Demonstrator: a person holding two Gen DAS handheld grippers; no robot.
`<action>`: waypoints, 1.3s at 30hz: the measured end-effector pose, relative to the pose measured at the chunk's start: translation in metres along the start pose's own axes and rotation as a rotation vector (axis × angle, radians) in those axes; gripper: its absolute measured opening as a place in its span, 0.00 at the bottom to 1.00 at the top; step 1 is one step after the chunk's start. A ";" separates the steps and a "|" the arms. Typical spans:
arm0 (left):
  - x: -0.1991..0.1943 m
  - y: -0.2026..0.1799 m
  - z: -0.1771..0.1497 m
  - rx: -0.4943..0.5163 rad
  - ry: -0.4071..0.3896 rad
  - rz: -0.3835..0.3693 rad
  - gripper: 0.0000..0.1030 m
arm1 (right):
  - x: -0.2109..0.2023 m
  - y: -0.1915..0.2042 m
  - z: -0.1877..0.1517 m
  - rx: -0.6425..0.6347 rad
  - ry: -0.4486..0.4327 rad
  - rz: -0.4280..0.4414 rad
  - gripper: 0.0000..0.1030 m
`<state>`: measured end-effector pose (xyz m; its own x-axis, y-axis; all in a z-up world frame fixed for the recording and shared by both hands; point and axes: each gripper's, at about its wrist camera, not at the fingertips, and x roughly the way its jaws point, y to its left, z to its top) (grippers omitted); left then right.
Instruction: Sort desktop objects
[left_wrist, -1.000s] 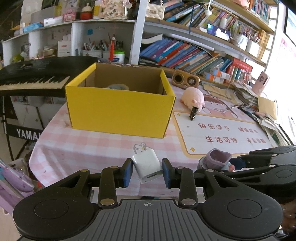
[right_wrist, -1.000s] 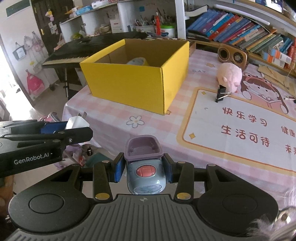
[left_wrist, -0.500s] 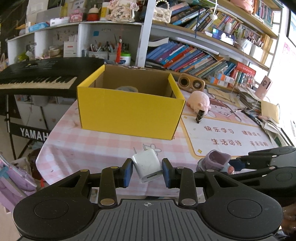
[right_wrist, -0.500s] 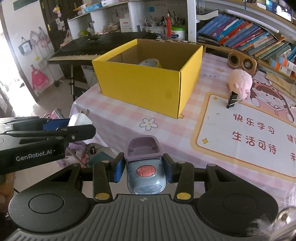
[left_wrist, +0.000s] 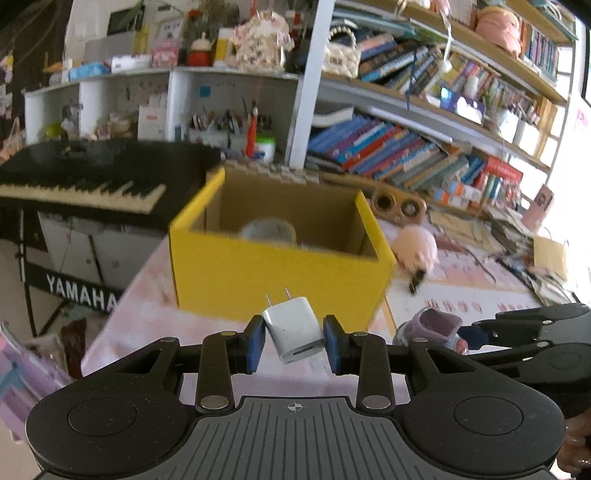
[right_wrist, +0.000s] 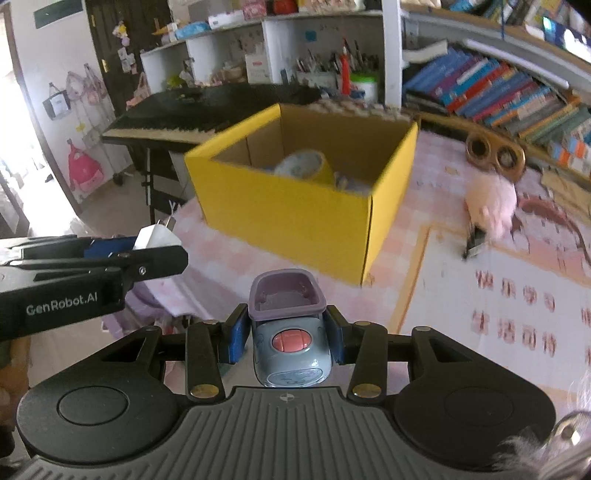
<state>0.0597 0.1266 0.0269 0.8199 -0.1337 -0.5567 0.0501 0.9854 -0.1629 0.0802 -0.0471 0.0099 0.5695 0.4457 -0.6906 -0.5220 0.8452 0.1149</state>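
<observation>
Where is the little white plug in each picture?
Left wrist view: white charger plug at bottom centre, clamped in the left gripper.
Right wrist view: it peeks out at the left edge.
Shared landmark: the yellow box behind it.

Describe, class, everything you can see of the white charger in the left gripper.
The charger is a small white block of glossy plastic with rounded edges. Two flat metal prongs stick out of its far end, pointing up and away toward the yellow box; a slot-like port shows on its near face. It hangs tilted, clear of the table, clamped at its sides between the blue pads of the left gripper. Nothing else touches it.
</observation>
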 end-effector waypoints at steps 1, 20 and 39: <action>0.003 0.002 0.006 -0.001 -0.012 0.002 0.31 | 0.001 -0.001 0.007 -0.006 -0.013 0.001 0.39; 0.101 0.019 0.081 -0.035 -0.041 0.066 0.31 | 0.078 -0.038 0.125 -0.131 -0.114 -0.006 0.39; 0.181 0.023 0.070 0.011 0.149 0.156 0.31 | 0.172 -0.054 0.132 -0.326 0.069 0.050 0.39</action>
<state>0.2490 0.1327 -0.0203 0.7248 0.0068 -0.6889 -0.0633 0.9964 -0.0568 0.2901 0.0234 -0.0211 0.4993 0.4539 -0.7380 -0.7303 0.6788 -0.0766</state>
